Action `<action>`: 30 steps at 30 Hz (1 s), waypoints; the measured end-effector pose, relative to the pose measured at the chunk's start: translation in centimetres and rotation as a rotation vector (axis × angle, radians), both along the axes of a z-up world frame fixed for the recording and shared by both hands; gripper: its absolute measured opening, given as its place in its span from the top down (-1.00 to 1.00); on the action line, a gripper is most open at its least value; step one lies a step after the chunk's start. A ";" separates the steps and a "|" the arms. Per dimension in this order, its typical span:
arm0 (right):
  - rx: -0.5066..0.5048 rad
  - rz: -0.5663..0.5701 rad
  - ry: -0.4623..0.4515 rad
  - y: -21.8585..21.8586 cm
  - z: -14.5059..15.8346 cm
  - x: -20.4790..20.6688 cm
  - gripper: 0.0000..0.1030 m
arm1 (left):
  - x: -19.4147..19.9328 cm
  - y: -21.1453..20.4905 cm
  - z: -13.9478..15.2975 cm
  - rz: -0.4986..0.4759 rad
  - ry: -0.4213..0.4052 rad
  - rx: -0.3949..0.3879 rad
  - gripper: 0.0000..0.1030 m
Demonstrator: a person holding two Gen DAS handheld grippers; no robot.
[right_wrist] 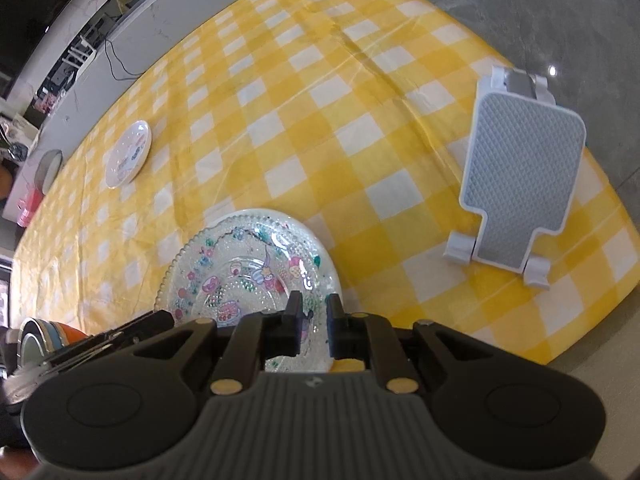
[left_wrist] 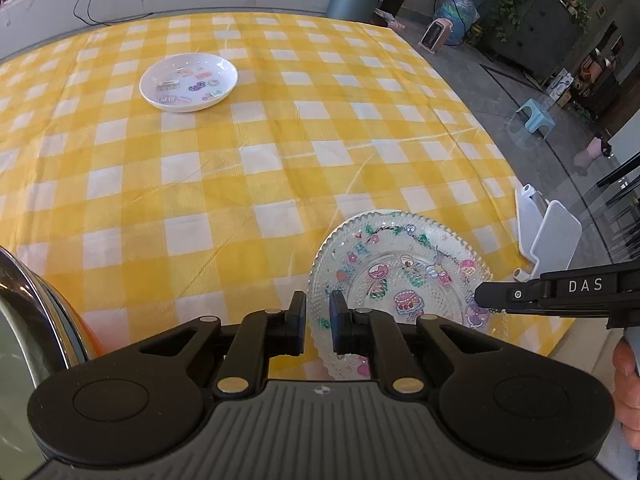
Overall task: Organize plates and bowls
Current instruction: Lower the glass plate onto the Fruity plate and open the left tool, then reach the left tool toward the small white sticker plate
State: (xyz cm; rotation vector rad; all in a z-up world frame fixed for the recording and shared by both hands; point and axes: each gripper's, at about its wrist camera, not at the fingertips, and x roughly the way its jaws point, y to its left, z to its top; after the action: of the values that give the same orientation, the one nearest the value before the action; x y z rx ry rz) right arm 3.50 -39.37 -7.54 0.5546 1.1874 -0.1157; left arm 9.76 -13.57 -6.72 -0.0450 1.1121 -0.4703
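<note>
While both grippers hovered at the glass plate, the left gripper pinched its rim; the right gripper gripped the opposite edge.

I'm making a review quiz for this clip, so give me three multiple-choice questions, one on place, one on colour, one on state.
1. Where is the white folding stand?
A. Near the table edge
B. On the white sticker-decorated plate
C. On the floor

2. The checked tablecloth is white and:
A. blue
B. yellow
C. green

3. The clear beaded glass plate is:
A. gripped at its rim by both grippers
B. untouched
C. upside down

Answers: 1 A, it stands on the cloth by the edge. 2 B, yellow squares. 3 A, the left gripper and right gripper each have fingers straddling the rim.
</note>
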 end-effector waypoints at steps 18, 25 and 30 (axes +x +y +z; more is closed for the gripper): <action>-0.183 0.035 -0.088 1.7 2.1 -0.8 0.34 | -0.4 0.2 1.6 0.008 -0.043 0.071 0.60; -0.212 0.096 -0.181 3.0 3.8 -1.0 0.05 | 0.3 0.7 4.4 -0.052 -0.085 0.105 0.40; -0.213 0.109 -0.238 4.4 4.4 -0.5 -0.30 | 1.6 1.3 6.4 -0.066 -0.144 0.134 0.37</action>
State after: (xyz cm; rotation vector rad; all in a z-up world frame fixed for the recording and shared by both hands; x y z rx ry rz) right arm 3.02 -35.00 -3.16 0.3060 0.9576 -0.0791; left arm 11.39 -12.22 -0.32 0.1415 1.0031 -0.4492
